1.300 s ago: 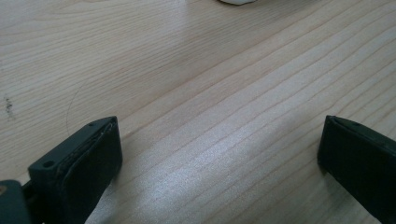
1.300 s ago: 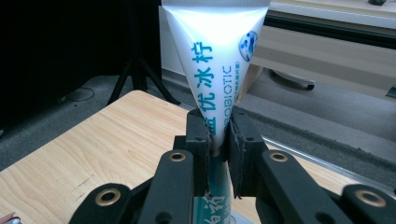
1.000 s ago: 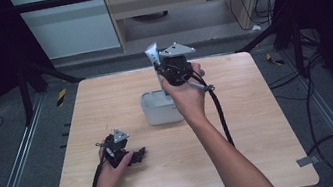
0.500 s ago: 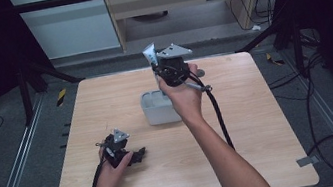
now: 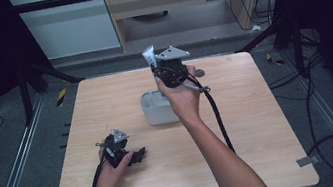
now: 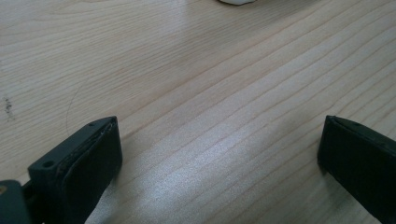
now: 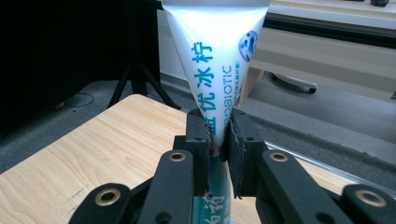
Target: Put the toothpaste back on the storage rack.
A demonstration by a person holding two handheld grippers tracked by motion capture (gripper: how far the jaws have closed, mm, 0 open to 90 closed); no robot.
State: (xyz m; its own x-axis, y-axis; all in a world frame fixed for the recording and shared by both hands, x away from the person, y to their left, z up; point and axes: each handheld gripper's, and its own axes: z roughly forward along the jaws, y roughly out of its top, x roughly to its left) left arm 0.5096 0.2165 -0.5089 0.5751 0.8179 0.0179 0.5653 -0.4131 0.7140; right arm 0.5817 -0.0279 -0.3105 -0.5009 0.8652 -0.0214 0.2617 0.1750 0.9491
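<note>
White plastic tube: a soft white squeeze tube with blue-green print, flat crimped end upward, cap end hidden below the jaws; it is lifted above the far middle of the pale wooden table, also seen in the high view.
Right gripper: right gripper has its jaws drawn narrow and pinching the tube at the waist, where the flat fan narrows into the rounded body; in the high view the gripper is raised over the far side of the tray.
Left gripper: left gripper rests low on the near left of the table; its own view shows the jaws spread wide with bare wood grain between them, nothing held.
Grey tray: a small pale grey rectangular plastic container sits on the table just below and in front of the raised right hand; whether anything lies inside it is hard to tell from the high view.
Weight: probably light, an easy one-gripper lift.
Stiffness: soft walls that give under pressure; a hard squeeze could dent it or push paste toward the cap.
Surface: smooth, glossy plastic, likely slippery, and the taper could let it slide through the pads.
Best hold: across the flat faces near the waist, as now, or on the stiff crimped end; the cap shoulder is firmer still.
Risk: tube swinging or tilting in the pinch.
</note>
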